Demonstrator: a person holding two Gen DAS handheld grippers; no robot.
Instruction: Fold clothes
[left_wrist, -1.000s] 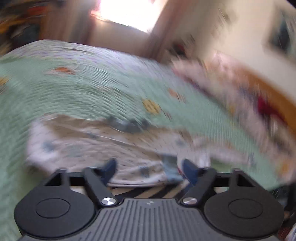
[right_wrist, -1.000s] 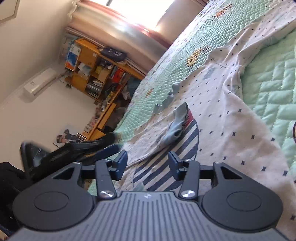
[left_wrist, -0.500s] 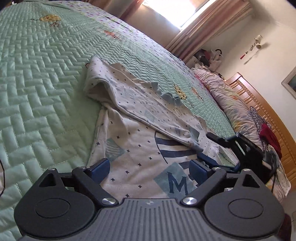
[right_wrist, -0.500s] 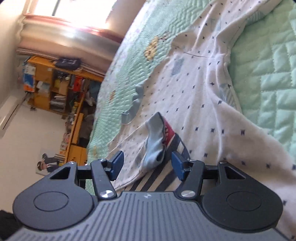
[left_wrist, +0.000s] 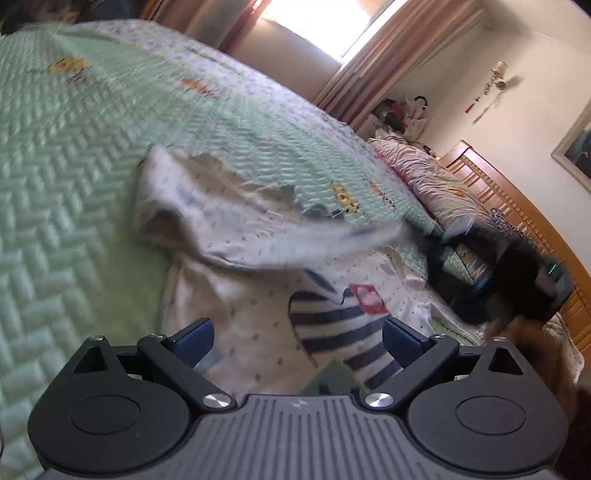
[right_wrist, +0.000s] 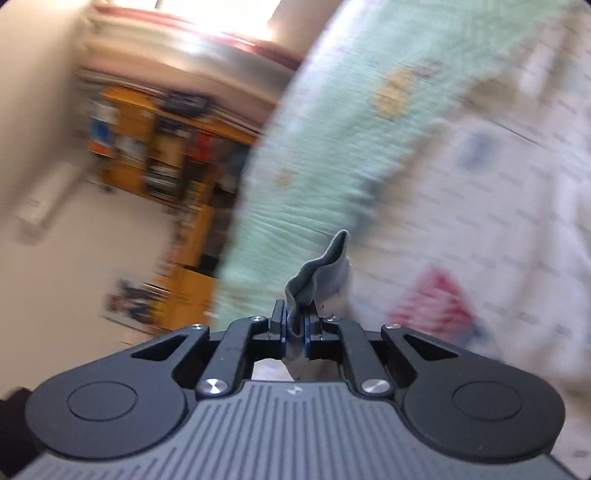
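Note:
A white dotted child's garment (left_wrist: 236, 236) with a navy striped print (left_wrist: 332, 332) lies spread on the green quilted bedspread (left_wrist: 74, 184). My left gripper (left_wrist: 297, 332) hovers low over the print; its jaws are opening wide and hold nothing. In the right wrist view my right gripper (right_wrist: 295, 325) is closing, its pads pinching the garment's grey-blue cuff (right_wrist: 325, 266). The sleeve (left_wrist: 332, 240) is pulled out, blurred, towards the right gripper (left_wrist: 498, 273) at the right of the left wrist view. The rest of the garment (right_wrist: 480, 229) is blurred.
Pillows (left_wrist: 424, 173) and a wooden headboard (left_wrist: 517, 218) line the bed's right side. Curtains (left_wrist: 369, 66) hang by a bright window behind. An orange bookshelf (right_wrist: 155, 147) stands by the wall past the bed's far edge.
My right gripper has shut on the grey-blue cuff and is swinging it away from the bed. The sleeve now stretches out to the right. My left gripper has sunk a little and opened wider.

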